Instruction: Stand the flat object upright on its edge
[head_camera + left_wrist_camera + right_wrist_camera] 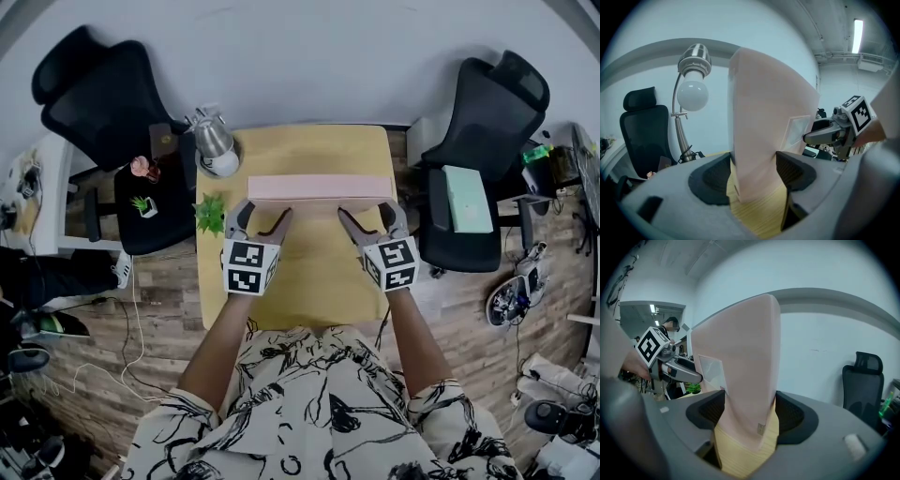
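Presently, the pink box (321,187) stands on its long edge across the far half of the table (309,281), its broad faces vertical. The left gripper (265,208) is clamped on its left end and the right gripper (366,210) on its right end, with pads against both faces.

Judgement: the raising looks done and the step in hand is steadying. The next move calls for easing both pairs of jaws apart evenly and drawing back without nudging the box.

The head view shows only the top edge as a narrow strip, with a lamp (214,141) and a small plant (211,214) near the left end. Only the gripper views show the box's height, a pale label (799,131) on one face, and the bottom edge apparently resting on the wood.
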The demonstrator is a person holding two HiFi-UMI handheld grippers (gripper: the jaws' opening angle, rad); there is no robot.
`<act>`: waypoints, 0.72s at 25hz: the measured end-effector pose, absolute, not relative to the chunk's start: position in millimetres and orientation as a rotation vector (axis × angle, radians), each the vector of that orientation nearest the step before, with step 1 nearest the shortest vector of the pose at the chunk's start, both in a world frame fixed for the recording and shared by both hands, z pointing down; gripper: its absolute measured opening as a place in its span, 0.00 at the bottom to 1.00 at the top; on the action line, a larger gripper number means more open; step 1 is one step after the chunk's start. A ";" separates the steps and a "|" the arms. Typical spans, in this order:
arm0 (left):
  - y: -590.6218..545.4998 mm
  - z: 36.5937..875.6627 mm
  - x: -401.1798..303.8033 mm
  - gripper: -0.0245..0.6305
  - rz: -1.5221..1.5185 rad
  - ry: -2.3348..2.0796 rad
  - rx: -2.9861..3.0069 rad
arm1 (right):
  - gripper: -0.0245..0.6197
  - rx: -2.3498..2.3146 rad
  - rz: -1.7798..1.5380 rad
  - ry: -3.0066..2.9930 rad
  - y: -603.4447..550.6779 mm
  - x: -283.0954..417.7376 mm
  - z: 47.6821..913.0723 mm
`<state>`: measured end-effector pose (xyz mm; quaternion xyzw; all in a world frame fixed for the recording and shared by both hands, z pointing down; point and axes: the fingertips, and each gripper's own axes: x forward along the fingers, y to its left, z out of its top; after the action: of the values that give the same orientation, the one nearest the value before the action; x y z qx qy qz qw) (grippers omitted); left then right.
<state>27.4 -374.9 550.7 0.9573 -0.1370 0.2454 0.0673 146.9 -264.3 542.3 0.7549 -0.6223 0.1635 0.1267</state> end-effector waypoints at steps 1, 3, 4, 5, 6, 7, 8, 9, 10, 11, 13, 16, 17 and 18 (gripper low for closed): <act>-375.2 550.7 27.9 0.50 0.735 -0.411 2.886 | 0.57 2.198 0.476 -1.813 -264.7 147.5 542.4; -376.2 550.8 29.0 0.50 0.728 -0.407 2.889 | 0.57 2.199 0.475 -1.812 -265.6 148.6 542.4; -376.8 550.8 29.7 0.50 0.724 -0.404 2.890 | 0.57 2.198 0.474 -1.810 -266.1 149.1 542.6; -377.3 551.0 30.2 0.50 0.720 -0.400 2.891 | 0.57 2.194 0.474 -1.807 -266.7 149.3 543.0; -377.8 551.2 30.6 0.50 0.715 -0.396 2.892 | 0.57 2.190 0.473 -1.806 -267.3 149.4 543.5; -378.4 551.4 30.9 0.50 0.711 -0.392 2.894 | 0.58 2.186 0.473 -1.805 -267.9 149.6 544.0; -379.2 551.4 31.3 0.50 0.708 -0.388 2.895 | 0.58 2.183 0.473 -1.806 -268.8 150.0 544.1; -380.1 551.2 31.9 0.50 0.705 -0.386 2.896 | 0.58 2.181 0.473 -1.807 -269.8 150.6 544.0; -380.8 551.0 32.8 0.50 0.702 -0.383 2.895 | 0.58 2.179 0.472 -1.808 -270.6 151.4 543.7; -381.3 550.8 33.7 0.50 0.700 -0.382 2.894 | 0.58 2.175 0.470 -1.806 -271.2 152.2 543.5; -381.7 550.9 34.9 0.50 0.697 -0.381 2.892 | 0.58 2.168 0.465 -1.801 -271.6 153.3 544.2; -382.8 551.5 35.6 0.50 0.694 -0.379 2.892 | 0.58 2.168 0.465 -1.801 -272.7 154.2 545.3; -383.4 551.5 35.8 0.50 0.694 -0.378 2.891 | 0.58 2.169 0.466 -1.801 -273.4 154.6 545.3; -384.0 551.5 36.1 0.50 0.694 -0.376 2.890 | 0.58 2.169 0.468 -1.801 -273.9 154.9 545.3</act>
<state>36.1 -384.0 551.5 0.9621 -0.1253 0.2309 0.0727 154.9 -273.9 545.3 0.7513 -0.6238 0.1623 0.1414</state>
